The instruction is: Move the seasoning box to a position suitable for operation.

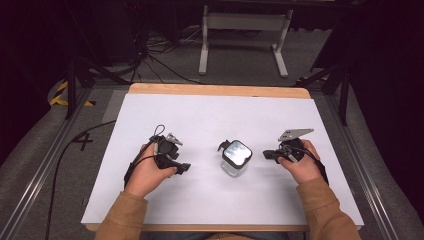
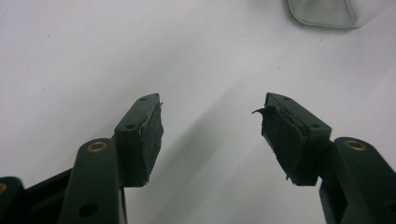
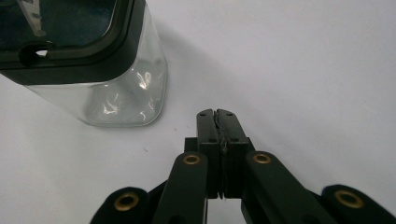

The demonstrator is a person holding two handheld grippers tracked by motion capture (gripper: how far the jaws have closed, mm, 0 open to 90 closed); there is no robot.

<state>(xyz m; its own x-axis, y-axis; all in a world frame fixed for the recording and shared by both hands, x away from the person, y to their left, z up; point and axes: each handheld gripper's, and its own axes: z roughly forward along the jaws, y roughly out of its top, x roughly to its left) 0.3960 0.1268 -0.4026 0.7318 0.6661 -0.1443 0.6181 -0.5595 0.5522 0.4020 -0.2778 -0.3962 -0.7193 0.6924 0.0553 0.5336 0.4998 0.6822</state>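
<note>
Glass jar [image 1: 235,159], between left tongs [image 1: 184,168], right tongs [image 1: 266,154]

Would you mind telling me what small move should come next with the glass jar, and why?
Probably ease the left tongs toward the glass jar to steady it. Their jaws stand open with nothing between them, while the right tongs are shut beside the jar, touching nothing.

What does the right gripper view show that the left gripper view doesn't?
Right gripper view alone: the right gripper with jaws shut and empty, and the jar's black lid with a hole in its rim.
Left gripper view alone: the left gripper with jaws open, nothing between them, and worn pads.
Both: the clear glass jar standing on the white table; the left gripper view catches just its base at the top edge.
</note>
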